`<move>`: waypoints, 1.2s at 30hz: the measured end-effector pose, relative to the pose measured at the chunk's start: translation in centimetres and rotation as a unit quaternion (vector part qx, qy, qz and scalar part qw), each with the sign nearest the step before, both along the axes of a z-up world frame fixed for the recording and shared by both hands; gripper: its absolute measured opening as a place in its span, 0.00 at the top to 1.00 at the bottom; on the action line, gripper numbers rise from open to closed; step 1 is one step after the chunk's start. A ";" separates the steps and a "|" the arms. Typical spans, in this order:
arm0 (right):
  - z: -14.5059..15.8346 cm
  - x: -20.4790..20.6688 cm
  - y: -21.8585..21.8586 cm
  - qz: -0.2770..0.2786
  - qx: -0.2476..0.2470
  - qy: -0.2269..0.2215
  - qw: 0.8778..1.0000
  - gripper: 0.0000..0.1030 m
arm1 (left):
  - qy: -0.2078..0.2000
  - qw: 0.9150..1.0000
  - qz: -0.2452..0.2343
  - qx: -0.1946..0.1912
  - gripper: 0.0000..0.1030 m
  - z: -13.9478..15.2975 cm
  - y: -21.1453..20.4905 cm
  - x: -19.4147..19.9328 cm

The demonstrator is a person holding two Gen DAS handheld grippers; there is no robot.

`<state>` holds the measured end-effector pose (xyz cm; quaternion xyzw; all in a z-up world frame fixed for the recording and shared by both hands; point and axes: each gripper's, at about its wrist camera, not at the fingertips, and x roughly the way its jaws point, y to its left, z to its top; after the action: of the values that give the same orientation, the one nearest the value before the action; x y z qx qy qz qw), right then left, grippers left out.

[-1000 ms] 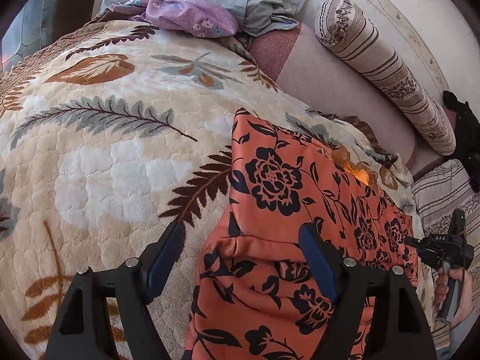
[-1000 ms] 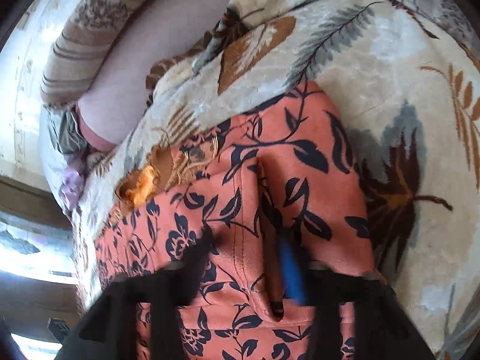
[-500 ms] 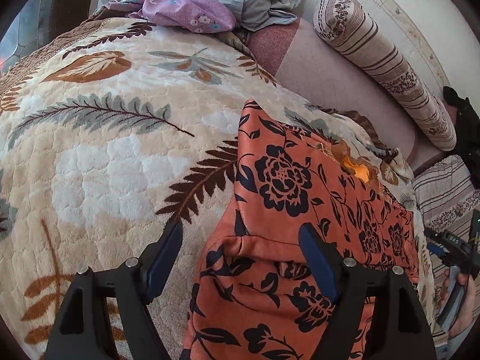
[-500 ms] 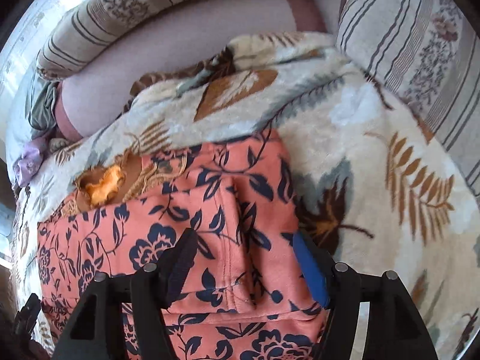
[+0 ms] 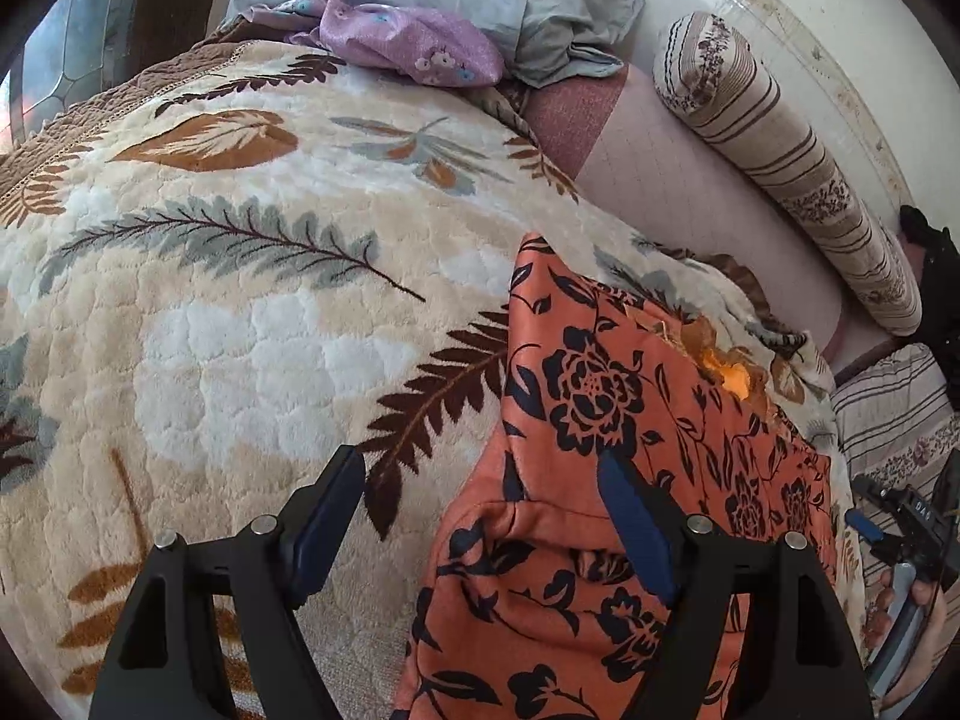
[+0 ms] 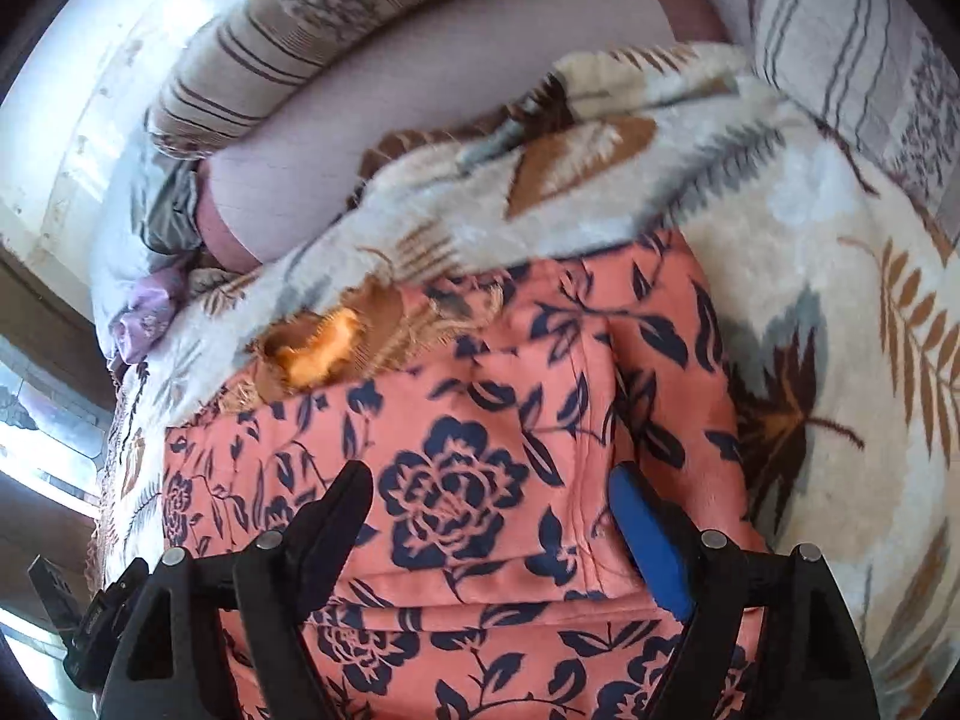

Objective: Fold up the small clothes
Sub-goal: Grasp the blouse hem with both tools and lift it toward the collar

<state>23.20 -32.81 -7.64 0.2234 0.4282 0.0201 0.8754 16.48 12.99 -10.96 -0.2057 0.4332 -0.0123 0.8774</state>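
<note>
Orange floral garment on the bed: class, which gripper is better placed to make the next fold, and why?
Probably the right gripper: its opening jaws straddle the orange floral garment. The left gripper hangs half over the blanket.

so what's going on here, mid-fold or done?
A person with a handheld gripper in each hand is folding an orange floral garment on a leaf-print blanket. The garment lies flat with one fold in it. The right gripper is over the folded part, jaws opening, pads off the cloth. The left gripper hangs open over the garment's edge, holding nothing.
</note>
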 end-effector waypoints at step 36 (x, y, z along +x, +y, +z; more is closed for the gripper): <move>-3.3 -21.3 -2.8 0.020 0.053 0.108 0.992 0.04 | 0.065 0.997 -0.046 0.004 0.16 -1.1 -0.2 -9.3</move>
<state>1.86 -35.60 -10.97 0.2618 0.5234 0.0365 0.8100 7.19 12.80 -12.09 -0.1820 0.4986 -0.0377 0.8467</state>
